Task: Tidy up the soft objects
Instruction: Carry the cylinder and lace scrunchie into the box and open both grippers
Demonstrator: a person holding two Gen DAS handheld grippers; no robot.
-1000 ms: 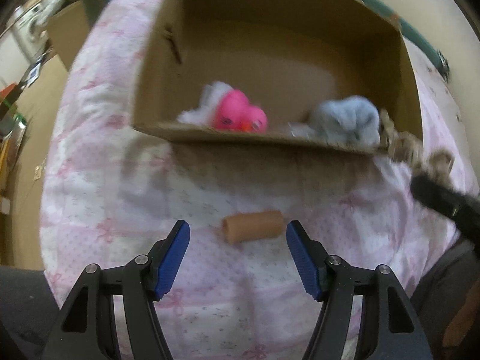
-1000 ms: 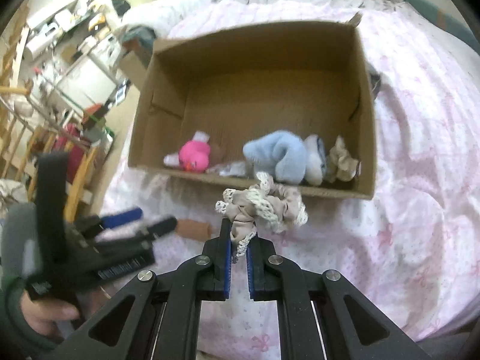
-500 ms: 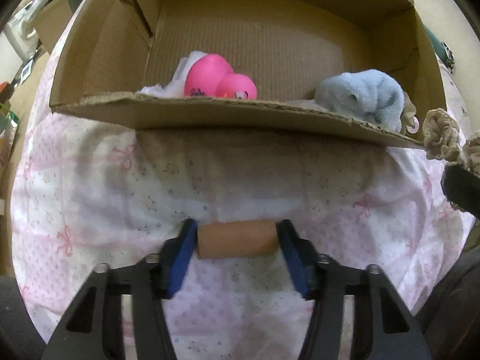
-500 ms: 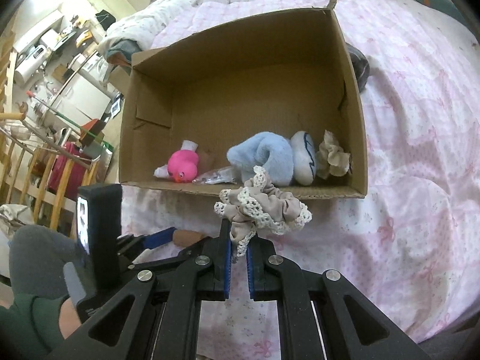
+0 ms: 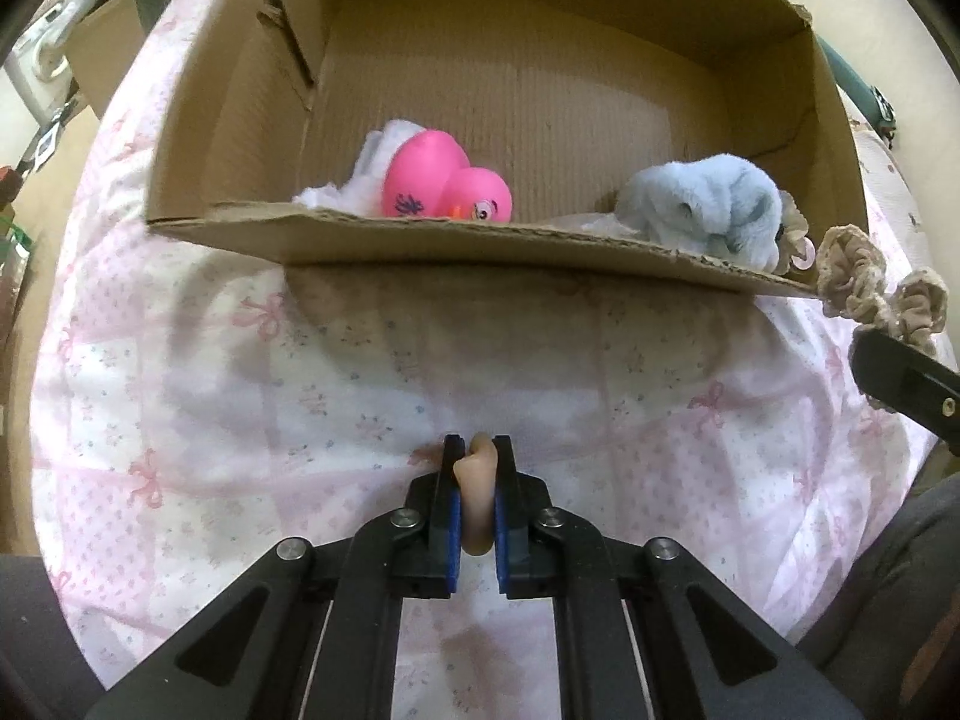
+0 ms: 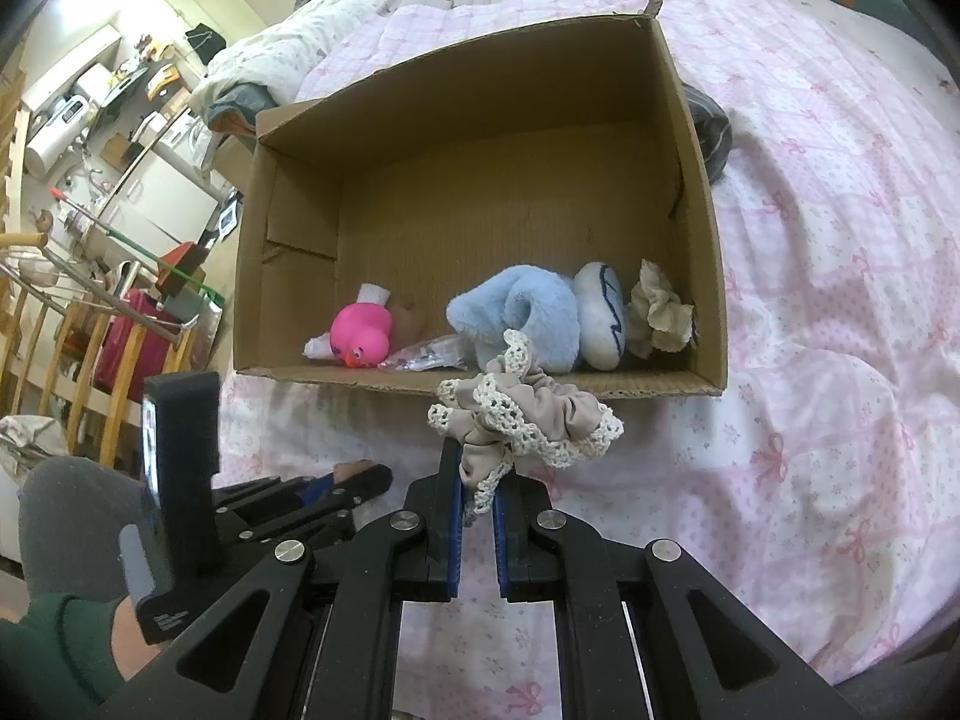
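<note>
My left gripper [image 5: 477, 456] is shut on a tan foam roll [image 5: 477, 495], squeezed thin between the blue pads, low over the pink quilt in front of the cardboard box [image 5: 480, 243]. My right gripper [image 6: 477, 468] is shut on a beige lace-edged scrunchie [image 6: 528, 411], held just before the box's near wall [image 6: 600, 385]. The scrunchie also shows in the left wrist view [image 5: 870, 276] at the right. Inside the box lie a pink rubber duck [image 5: 447, 180], a light blue plush [image 5: 708, 207], a white pouch [image 6: 600, 315] and a beige cloth [image 6: 657, 312].
The box sits on a bed with a pink bow-print quilt [image 6: 840, 300]. A dark cloth [image 6: 708, 126] lies behind the box's right wall. Furniture and clutter [image 6: 120, 180] stand beyond the bed's left edge. The left gripper shows in the right wrist view [image 6: 336, 486].
My left gripper moved forward onto the tan roll and closed on it, squashing it. My right gripper rose slightly nearer the box with the scrunchie still held.
</note>
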